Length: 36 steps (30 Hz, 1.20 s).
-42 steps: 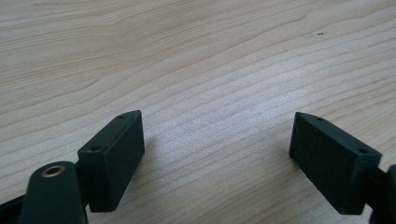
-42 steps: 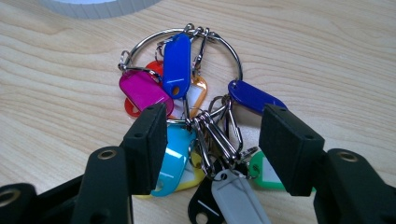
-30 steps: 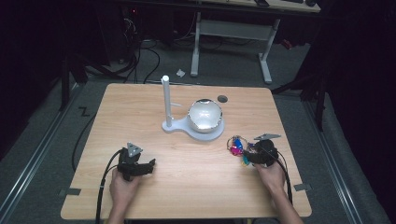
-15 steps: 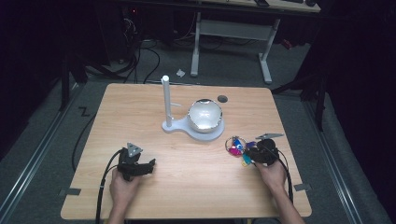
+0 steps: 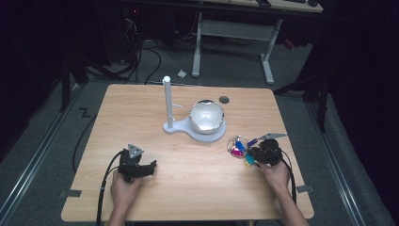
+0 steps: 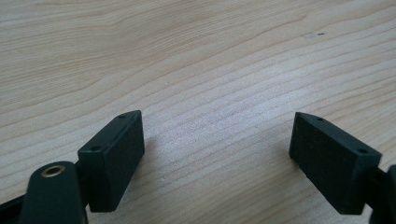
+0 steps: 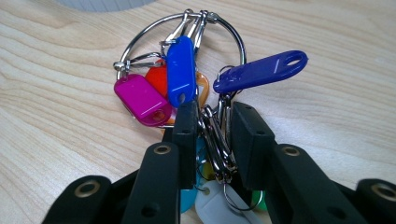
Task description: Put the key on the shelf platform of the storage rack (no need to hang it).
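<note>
At the near right of the wooden table [image 5: 188,183], you are holding the right gripper [image 7: 212,121] over a bunch of key tags [image 7: 187,93], its black jaws having just been drawing together around the bundle's metal clips [image 7: 215,144]. The jaws are standing narrow, with the clips between them; whether the pads are pressing on the metal yet cannot be told from the right gripper view.

The bunch is lying flat on the wood, just near and right of the white stand's [image 5: 193,129] round base. A large silver wire ring [image 7: 238,42] is gathering the lot, with slim snap clips hanging from its far side. A bright blue tag [image 7: 180,70] is lying across the middle, a magenta tag [image 7: 140,100] is fanning out to its left, and an orange-red tag [image 7: 156,79] is peeking out between the two. A darker blue tag [image 7: 261,70] with a slot at its end is pointing away to the right. Nearer the camera, white and turquoise tags are showing under the jaws.

In the high view the bunch [image 5: 240,148] is sitting touching the tip of your right gripper [image 5: 256,153], well apart from the left gripper [image 5: 150,165], which you are resting at the near left. Its jaws are standing wide over bare wood, with nothing between them. Farther off, the stand is carrying an upright white post [image 5: 166,101] and a shiny silver dome [image 5: 206,115].
</note>
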Each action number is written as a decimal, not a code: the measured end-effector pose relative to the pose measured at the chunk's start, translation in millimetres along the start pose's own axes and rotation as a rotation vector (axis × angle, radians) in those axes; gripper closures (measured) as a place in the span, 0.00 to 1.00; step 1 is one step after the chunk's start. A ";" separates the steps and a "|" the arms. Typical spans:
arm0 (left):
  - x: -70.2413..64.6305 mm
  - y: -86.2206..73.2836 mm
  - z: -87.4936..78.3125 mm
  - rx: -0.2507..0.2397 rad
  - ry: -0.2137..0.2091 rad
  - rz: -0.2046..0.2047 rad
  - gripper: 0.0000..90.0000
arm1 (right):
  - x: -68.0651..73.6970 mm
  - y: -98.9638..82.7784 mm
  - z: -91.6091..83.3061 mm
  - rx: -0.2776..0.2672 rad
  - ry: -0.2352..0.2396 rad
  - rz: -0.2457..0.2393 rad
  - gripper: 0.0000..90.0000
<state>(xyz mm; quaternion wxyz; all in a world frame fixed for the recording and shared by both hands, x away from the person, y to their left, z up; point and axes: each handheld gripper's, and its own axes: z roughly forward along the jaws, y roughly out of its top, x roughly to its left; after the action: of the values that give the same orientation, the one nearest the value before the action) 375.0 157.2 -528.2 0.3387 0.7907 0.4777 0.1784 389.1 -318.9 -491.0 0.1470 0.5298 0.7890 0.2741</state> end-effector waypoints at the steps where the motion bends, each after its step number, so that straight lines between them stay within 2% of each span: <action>1: 0.0 0.0 0.0 0.000 0.000 0.000 0.21 | -0.3 0.3 -2.2 -0.009 -0.001 -0.010 0.81; 4: 0.0 0.0 0.0 0.000 0.000 0.000 0.21 | -0.7 1.0 -5.5 -0.023 0.003 -0.009 0.82; 6: 0.0 0.0 0.0 0.000 0.000 0.000 0.21 | -0.6 2.4 -11.6 -0.053 0.006 -0.004 0.83; 7: 0.0 0.0 0.0 0.000 0.000 0.000 0.21 | 0.0 3.1 -14.2 -0.059 0.004 -0.009 0.93; 10: 0.0 0.0 0.0 0.000 0.000 0.000 0.21 | -0.1 3.0 -18.7 -0.077 -0.005 -0.024 0.94; 12: 0.0 0.0 0.0 0.000 0.000 0.000 0.21 | -1.0 3.0 -21.4 -0.079 0.013 -0.027 0.98; 15: 0.0 0.0 0.0 0.000 0.000 0.000 0.21 | 0.2 4.2 -22.2 -0.082 -0.001 -0.046 0.98; 23: 0.1 0.0 0.0 0.000 0.000 0.000 0.21 | -1.0 9.2 -31.5 -0.117 0.004 -0.048 0.98; 25: 0.0 0.0 0.0 0.000 0.000 0.000 0.21 | -2.0 12.7 -41.4 -0.150 0.000 -0.045 0.98; 36: 0.1 0.0 0.0 0.000 0.000 -0.001 0.21 | -4.5 27.4 -71.2 -0.212 -0.027 -0.074 0.98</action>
<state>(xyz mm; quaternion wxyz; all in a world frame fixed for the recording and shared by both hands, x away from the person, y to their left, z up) 375.0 157.3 -528.2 0.3389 0.7905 0.4779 0.1783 374.4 -334.8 -417.7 0.2229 0.4854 0.7726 0.3432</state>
